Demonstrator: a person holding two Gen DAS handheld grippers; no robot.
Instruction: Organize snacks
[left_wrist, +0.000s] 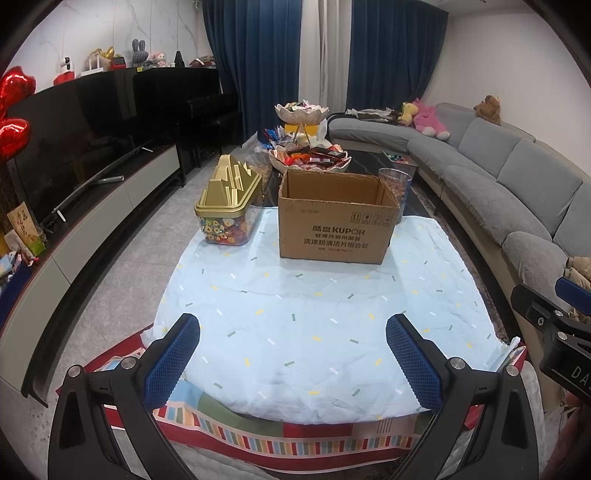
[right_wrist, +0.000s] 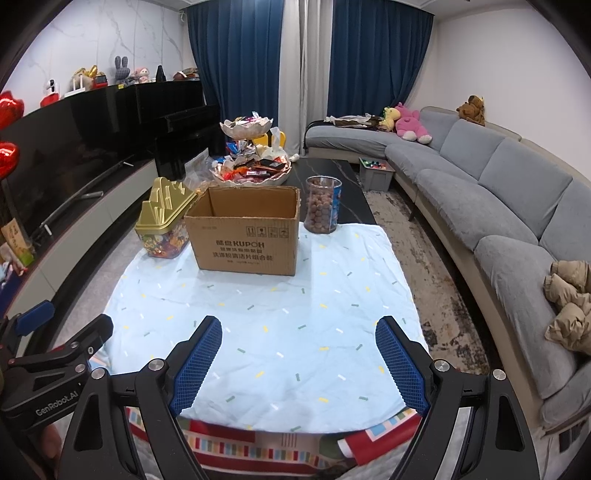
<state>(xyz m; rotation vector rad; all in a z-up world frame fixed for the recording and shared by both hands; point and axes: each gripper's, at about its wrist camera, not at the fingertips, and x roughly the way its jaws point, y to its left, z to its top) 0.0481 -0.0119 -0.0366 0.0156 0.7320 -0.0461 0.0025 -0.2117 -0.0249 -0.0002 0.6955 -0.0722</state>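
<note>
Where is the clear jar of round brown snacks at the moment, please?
In the right wrist view, the clear jar stands just right of the cardboard box, at the far edge of the light blue cloth.

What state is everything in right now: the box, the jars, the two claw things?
Cardboard box: upright, top open.
Gold-lidded candy container: lid on, sweets inside.
Clear jar: upright, partly filled with brown round snacks; lid not discernible.
Tiered snack dish: heaped with wrapped snacks.
Left gripper: open, holding nothing.
Right gripper: open, holding nothing.
</note>
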